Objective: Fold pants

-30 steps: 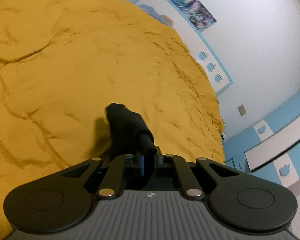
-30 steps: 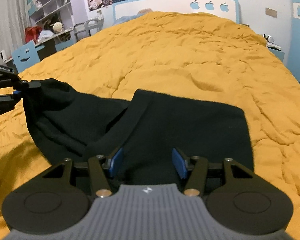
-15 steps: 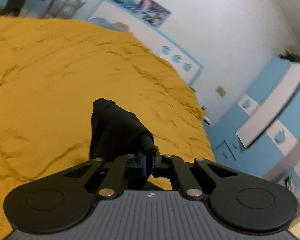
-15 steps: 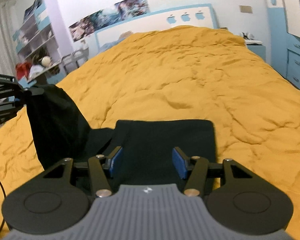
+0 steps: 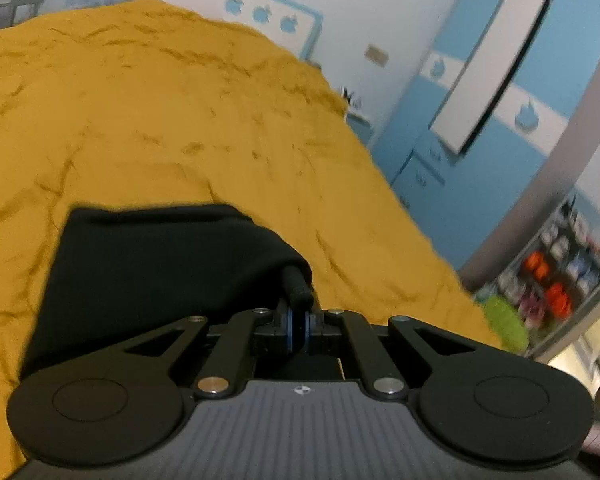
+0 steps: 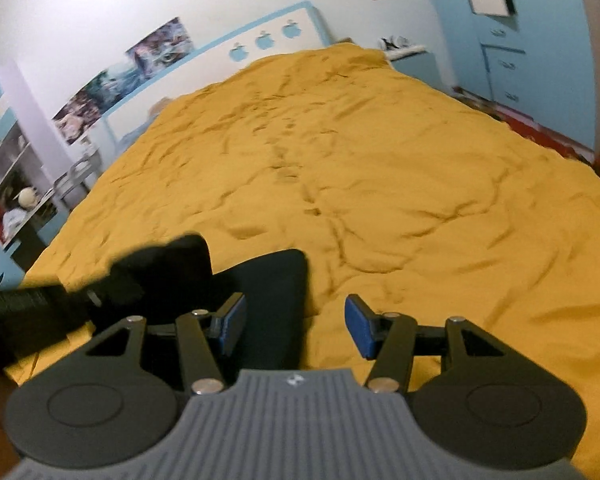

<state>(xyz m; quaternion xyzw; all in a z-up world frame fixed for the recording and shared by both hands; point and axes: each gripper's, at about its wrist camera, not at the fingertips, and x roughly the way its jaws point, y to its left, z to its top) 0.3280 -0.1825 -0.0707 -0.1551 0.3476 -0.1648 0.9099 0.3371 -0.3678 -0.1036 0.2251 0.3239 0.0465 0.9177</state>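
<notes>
A rumpled mustard-yellow bedspread (image 6: 380, 168) is covering the bed, running up to a white headboard (image 6: 268, 40) with blue apple shapes. Posters (image 6: 120, 76) are hanging on the wall, and blue wardrobes (image 5: 512, 92) are standing beside the bed.

Home bedroom, yellow-covered bed (image 6: 380, 160), blue wardrobe (image 5: 500, 120), wall posters (image 6: 140, 64)

Black fabric pants (image 5: 160, 264) lie on the bed's mustard-yellow quilted cover (image 6: 380, 168), near its front edge. Left gripper (image 5: 299, 326) pinches a pants fold. Right gripper (image 6: 296, 324) hangs right of the pants, fingers (image 6: 360, 326) apart. Headboard (image 6: 268, 40) behind.
</notes>
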